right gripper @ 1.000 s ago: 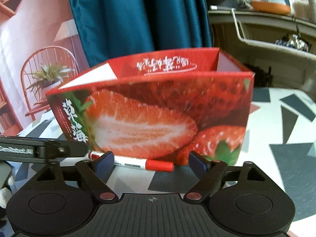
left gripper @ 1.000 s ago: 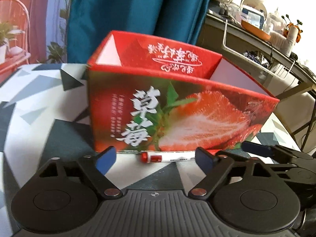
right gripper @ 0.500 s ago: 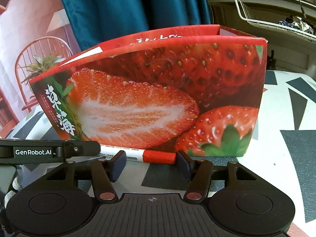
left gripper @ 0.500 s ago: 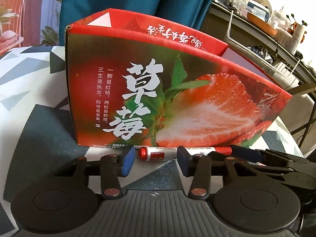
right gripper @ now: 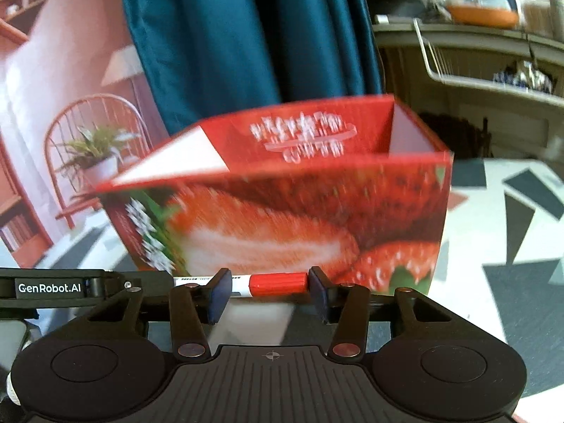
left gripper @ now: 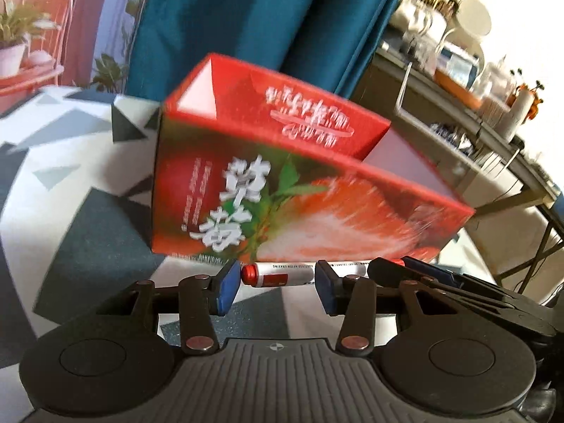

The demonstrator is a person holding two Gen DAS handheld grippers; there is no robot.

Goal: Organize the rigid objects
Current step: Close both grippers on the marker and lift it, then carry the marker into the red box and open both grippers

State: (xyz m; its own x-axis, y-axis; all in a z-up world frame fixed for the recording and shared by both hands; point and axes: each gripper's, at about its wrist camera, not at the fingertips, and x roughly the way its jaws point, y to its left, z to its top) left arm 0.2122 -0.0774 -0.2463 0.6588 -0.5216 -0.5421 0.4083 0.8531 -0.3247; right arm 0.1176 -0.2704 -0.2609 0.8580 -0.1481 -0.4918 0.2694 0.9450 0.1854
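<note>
- Holding the marker point(left gripper: 278, 275) level just in front of the strawberry box point(left gripper: 282, 190), you have both grippers on it.
- Your left gripper point(left gripper: 276, 287) pinches one end.
- Your right gripper point(right gripper: 269, 292) pinches the red cap end.

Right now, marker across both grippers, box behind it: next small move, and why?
Probably raise left gripper and right gripper together, level, above the open top of the box. Their jaws have just been closing with the marker between them, and it sits below the rim, in front.

Bright daylight, motion-blurred backgrounds, blown-out top right, fisheye-curved edges.
</note>
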